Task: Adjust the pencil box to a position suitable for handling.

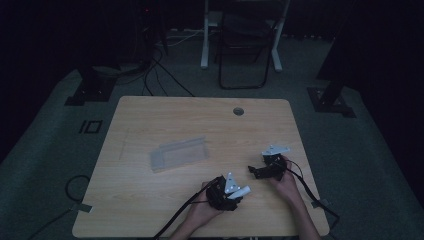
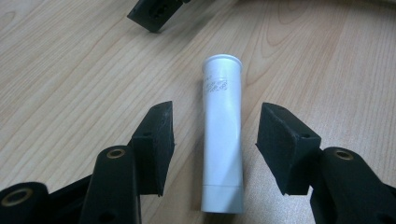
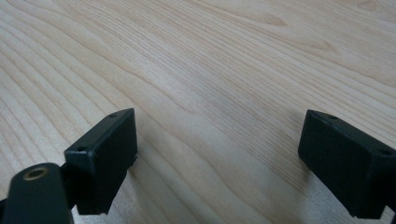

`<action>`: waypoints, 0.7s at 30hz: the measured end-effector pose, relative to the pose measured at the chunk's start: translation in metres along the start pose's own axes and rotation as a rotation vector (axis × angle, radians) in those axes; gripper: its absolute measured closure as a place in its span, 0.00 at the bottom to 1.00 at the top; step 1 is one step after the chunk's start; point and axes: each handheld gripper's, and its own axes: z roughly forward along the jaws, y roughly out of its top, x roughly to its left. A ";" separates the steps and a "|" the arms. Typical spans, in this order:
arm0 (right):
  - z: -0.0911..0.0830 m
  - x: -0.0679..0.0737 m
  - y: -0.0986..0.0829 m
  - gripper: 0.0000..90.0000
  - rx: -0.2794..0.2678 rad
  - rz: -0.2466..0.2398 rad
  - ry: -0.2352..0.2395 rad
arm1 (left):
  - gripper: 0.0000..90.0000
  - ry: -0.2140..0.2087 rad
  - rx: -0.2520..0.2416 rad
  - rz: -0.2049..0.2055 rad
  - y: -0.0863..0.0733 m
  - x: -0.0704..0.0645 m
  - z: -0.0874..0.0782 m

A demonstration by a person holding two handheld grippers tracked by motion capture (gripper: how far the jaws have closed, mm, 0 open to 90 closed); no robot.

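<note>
One clear tray [image 1: 179, 154] beyond tube [image 2: 222, 135]

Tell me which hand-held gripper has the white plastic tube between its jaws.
The left hand-held gripper: its open jaws flank the white plastic tube; the right hand-held gripper frames bare wood.

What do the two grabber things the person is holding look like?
Both are black. The left gripper and right gripper each carry a pale grey three-cornered plate on top and trail a black cable. Up close, the jaws end in chunky black block-shaped pads with small holes, and brass-coloured rings sit in the arms behind.
</note>
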 end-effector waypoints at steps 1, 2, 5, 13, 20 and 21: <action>0.000 0.000 0.000 0.13 0.000 0.000 0.000 | 0.51 0.000 0.001 0.002 0.000 0.000 0.001; 0.000 0.000 0.000 0.13 0.000 0.000 0.000 | 0.51 0.000 0.002 0.001 0.000 -0.001 0.001; 0.000 0.000 0.000 0.13 0.000 0.000 0.000 | 0.54 0.004 0.013 0.010 -0.001 -0.002 0.003; 0.000 0.000 0.000 0.13 0.000 0.001 0.000 | 0.63 0.015 0.036 0.027 -0.002 -0.002 0.007; 0.000 0.000 0.000 0.13 -0.001 0.001 0.000 | 0.68 0.016 0.054 0.038 -0.004 -0.002 0.010; 0.000 0.000 0.000 0.13 -0.001 0.001 0.000 | 0.68 0.015 0.054 0.038 -0.004 -0.002 0.010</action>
